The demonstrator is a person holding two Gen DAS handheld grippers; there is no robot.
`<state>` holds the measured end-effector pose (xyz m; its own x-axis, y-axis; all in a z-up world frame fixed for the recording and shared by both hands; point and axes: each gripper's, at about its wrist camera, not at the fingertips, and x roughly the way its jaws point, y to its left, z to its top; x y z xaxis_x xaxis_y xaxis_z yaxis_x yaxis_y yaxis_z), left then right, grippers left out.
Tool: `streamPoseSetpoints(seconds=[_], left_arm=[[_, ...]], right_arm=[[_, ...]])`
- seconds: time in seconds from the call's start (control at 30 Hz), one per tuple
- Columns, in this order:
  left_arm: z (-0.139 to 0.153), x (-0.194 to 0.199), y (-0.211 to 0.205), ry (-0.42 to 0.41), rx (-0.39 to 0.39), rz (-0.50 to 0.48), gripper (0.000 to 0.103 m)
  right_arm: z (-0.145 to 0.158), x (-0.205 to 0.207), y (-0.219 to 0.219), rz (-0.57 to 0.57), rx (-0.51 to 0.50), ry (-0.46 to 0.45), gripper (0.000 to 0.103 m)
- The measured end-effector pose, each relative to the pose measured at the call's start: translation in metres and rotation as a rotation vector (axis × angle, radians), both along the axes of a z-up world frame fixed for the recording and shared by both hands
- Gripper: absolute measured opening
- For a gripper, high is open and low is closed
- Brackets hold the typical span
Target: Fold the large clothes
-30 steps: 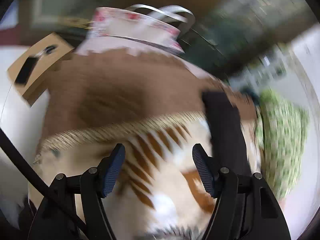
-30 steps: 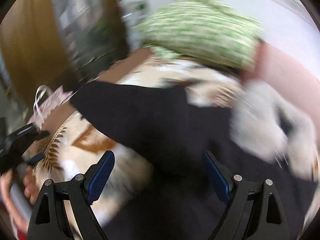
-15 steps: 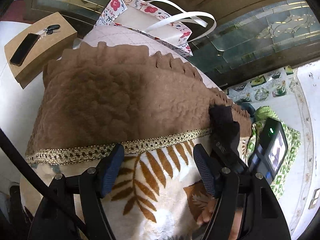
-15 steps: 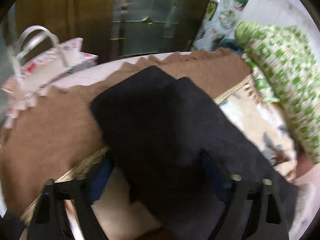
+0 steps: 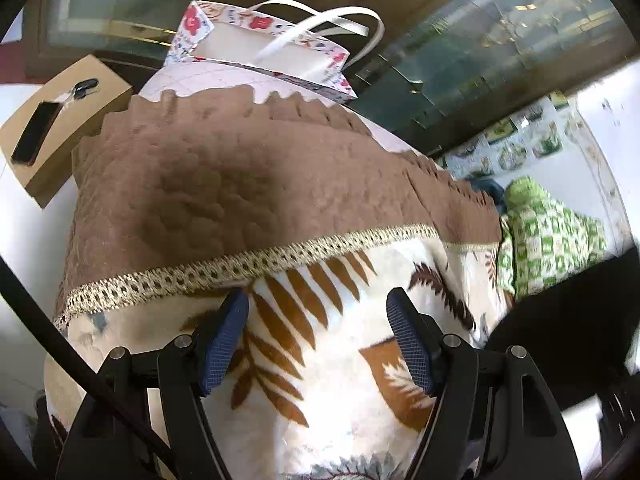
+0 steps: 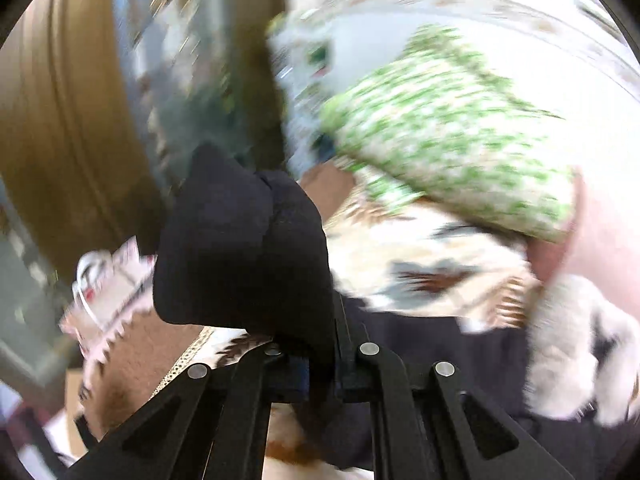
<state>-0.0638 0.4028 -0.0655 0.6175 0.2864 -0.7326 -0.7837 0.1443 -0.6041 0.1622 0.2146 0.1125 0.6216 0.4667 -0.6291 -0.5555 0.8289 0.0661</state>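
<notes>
A black garment [image 6: 244,252] is pinched in my right gripper [image 6: 320,372], which is shut on a bunched corner of it and holds it up above the bed; the rest of the garment [image 6: 448,344] trails down to the right, and part of it shows dark at the right of the left wrist view [image 5: 560,320]. My left gripper [image 5: 318,340] is open and empty, hovering over the cream leaf-print blanket [image 5: 332,360].
A brown bedspread [image 5: 240,184] with gold trim covers the far end. A floral paper bag [image 5: 264,48] stands beyond it. A cardboard box [image 5: 60,120] with a phone is at the left. A green-and-white pillow [image 6: 448,140] and grey fur trim [image 6: 572,348] lie at the right.
My right gripper has shut on the black garment and lifted it, swinging right. The garment has left the middle of the left wrist view. My left gripper stays open.
</notes>
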Motion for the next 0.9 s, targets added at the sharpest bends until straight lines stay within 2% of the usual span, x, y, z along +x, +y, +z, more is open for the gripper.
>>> streamPoseSetpoints(seconds=[0.1, 0.17, 0.27, 0.4, 0.47, 0.53, 0.57, 0.6, 0.63, 0.7, 0.73, 0.83, 0.9], left_arm=[[0.009, 0.006, -0.013, 0.008, 0.053, -0.046, 0.070], [0.019, 0.011, -0.025, 0.010, 0.108, -0.084, 0.070], [0.029, 0.020, -0.044, 0.010, 0.168, -0.144, 0.070], [0.040, 0.039, -0.080, 0.027, 0.202, -0.284, 0.070], [0.047, 0.044, -0.098, 0.030, 0.226, -0.344, 0.071], [0.056, 0.050, -0.127, 0.060, 0.293, -0.432, 0.071], [0.061, 0.051, -0.141, 0.070, 0.322, -0.480, 0.071], [0.064, 0.052, -0.151, 0.074, 0.341, -0.521, 0.071], [0.068, 0.053, -0.163, 0.077, 0.363, -0.569, 0.071], [0.075, 0.056, -0.184, 0.096, 0.404, -0.647, 0.073], [0.078, 0.059, -0.192, 0.108, 0.420, -0.680, 0.073], [0.088, 0.075, -0.218, 0.126, 0.461, -0.788, 0.073], [0.094, 0.089, -0.239, 0.134, 0.473, -0.861, 0.073]], right_arm=[[0.029, -0.007, -0.082, -0.095, 0.086, -0.006, 0.008], [0.044, -0.016, -0.154, -0.187, 0.150, -0.004, 0.008], [0.050, -0.034, -0.256, -0.345, 0.198, -0.005, 0.008], [0.025, -0.054, -0.373, -0.571, 0.192, 0.030, 0.008], [-0.014, -0.055, -0.429, -0.679, 0.139, 0.093, 0.008], [-0.055, -0.045, -0.460, -0.719, 0.057, 0.178, 0.013], [-0.081, -0.039, -0.474, -0.738, 0.007, 0.246, 0.018], [-0.103, -0.039, -0.486, -0.763, -0.016, 0.310, 0.024], [-0.112, -0.044, -0.497, -0.778, -0.005, 0.330, 0.027], [-0.119, -0.063, -0.508, -0.773, 0.070, 0.302, 0.038], [-0.118, -0.072, -0.510, -0.769, 0.074, 0.284, 0.041], [-0.106, -0.085, -0.510, -0.749, 0.030, 0.200, 0.042], [-0.095, -0.093, -0.514, -0.740, 0.035, 0.137, 0.042]])
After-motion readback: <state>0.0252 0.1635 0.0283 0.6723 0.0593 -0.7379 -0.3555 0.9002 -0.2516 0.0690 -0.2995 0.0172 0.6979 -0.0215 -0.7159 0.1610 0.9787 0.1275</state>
